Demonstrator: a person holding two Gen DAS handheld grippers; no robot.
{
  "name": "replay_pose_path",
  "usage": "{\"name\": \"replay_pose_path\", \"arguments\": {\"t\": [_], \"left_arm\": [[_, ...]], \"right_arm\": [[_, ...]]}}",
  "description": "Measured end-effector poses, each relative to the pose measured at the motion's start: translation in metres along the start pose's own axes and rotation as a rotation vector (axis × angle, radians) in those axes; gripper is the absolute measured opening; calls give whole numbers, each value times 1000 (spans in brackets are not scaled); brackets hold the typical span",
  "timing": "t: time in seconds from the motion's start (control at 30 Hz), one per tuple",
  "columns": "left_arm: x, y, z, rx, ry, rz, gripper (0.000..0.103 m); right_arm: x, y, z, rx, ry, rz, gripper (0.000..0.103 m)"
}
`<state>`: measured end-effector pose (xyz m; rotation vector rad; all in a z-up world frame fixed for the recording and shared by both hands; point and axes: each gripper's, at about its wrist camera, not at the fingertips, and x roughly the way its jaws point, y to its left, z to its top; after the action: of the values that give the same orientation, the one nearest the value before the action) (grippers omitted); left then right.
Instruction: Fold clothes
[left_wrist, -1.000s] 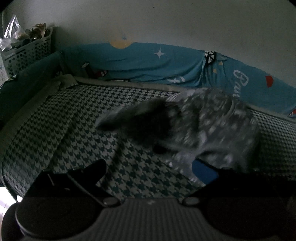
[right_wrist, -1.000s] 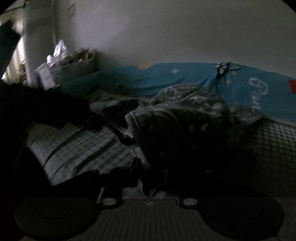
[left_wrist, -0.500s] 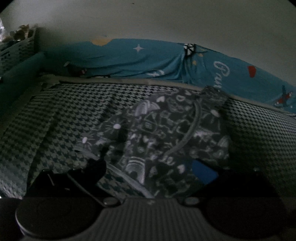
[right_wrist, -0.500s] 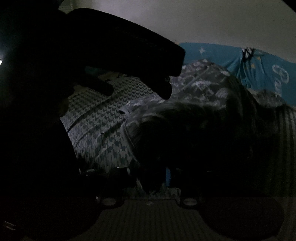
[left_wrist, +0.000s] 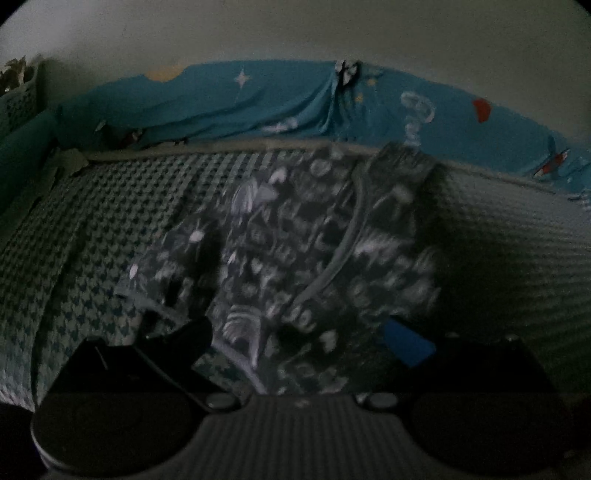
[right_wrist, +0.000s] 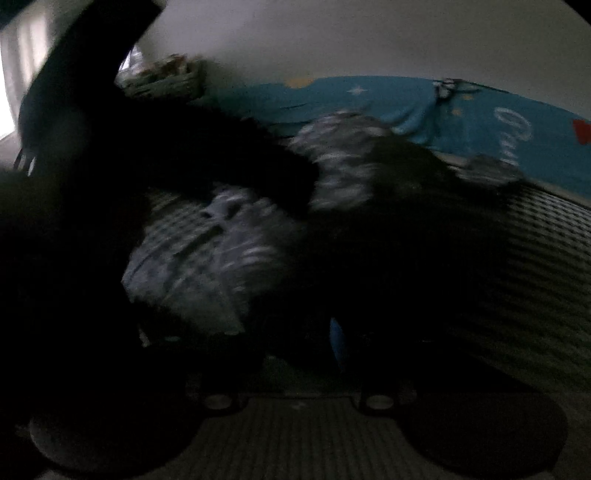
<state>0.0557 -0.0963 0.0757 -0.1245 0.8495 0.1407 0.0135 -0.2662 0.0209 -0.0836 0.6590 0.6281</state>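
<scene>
A dark garment (left_wrist: 303, 236) with a white doodle print lies spread on the houndstooth bed cover (left_wrist: 92, 240). My left gripper (left_wrist: 295, 343) is open just above its near edge, with one dark finger (left_wrist: 181, 339) on the left and a blue pad (left_wrist: 406, 347) on the right. In the right wrist view the same garment (right_wrist: 207, 258) is blurred and partly lifted. My right gripper (right_wrist: 314, 343) sits in deep shadow, its blue pad (right_wrist: 338, 343) near the centre, apparently shut on a fold of the garment.
A blue printed sheet (left_wrist: 258, 103) runs along the wall behind the bed. A perforated basket (right_wrist: 162, 79) of items stands at the far left corner. The other hand-held gripper (right_wrist: 110, 129) fills the upper left of the right wrist view as a dark mass.
The garment has dropped from a bunched, moving heap to lying spread on the bed under my left gripper. The right view keeps swinging, and the dark left tool has shifted across it.
</scene>
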Motion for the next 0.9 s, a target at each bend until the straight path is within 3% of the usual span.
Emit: {"name": "replay_pose_path", "arguments": {"t": [0.27,0.43,0.53,0.67,0.9], "left_arm": [[27,21,-17,-54,69,66,103],[44,33,-27,-89,112,107,103],[48,39,-32,-105,124,104,103],[54,47,-41,-135,139,90,103],[52,56,-46,-154,137,73,103]], "right_arm": [[0,-40,16,174,-66,-128,50],[-1,-56,30,239,-123,-121,61],[-1,-65,34,280,-150,-105,64],[6,-72,45,323,-194,-84,76],[31,-70,59,311,-204,-102,76]]}}
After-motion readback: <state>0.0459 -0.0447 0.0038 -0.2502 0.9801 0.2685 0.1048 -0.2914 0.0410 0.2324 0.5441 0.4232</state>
